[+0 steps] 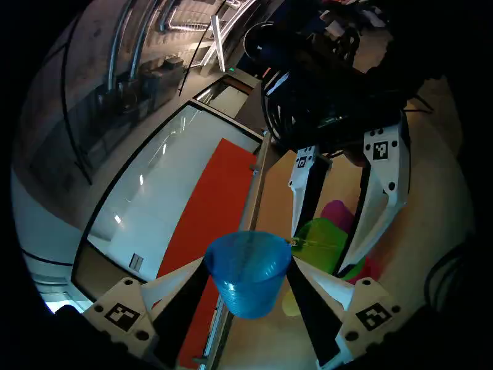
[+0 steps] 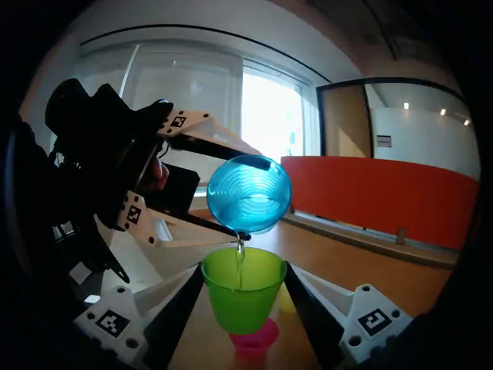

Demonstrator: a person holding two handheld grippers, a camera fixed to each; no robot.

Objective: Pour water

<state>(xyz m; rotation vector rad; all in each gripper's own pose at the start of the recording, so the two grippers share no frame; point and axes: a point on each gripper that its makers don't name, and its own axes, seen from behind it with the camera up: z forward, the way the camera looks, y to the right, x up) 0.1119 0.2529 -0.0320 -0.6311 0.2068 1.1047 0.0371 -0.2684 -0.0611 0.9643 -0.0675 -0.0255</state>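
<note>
Water (image 2: 239, 262) streams from tilted blue cup (image 2: 249, 194), left claw (image 1: 246, 277), into green cup (image 2: 243, 299).

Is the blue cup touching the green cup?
Apart. In the right gripper view the blue cup hangs above the rim of the green cup; a thin water stream crosses the gap.

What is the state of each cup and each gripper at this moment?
blue cup: tilted, pouring a thin water stream.
green cup: upright, catching that stream.
pink cup: standing on the table, not held.
left gripper: shut on the blue cup.
right gripper: shut on the green cup.
</note>
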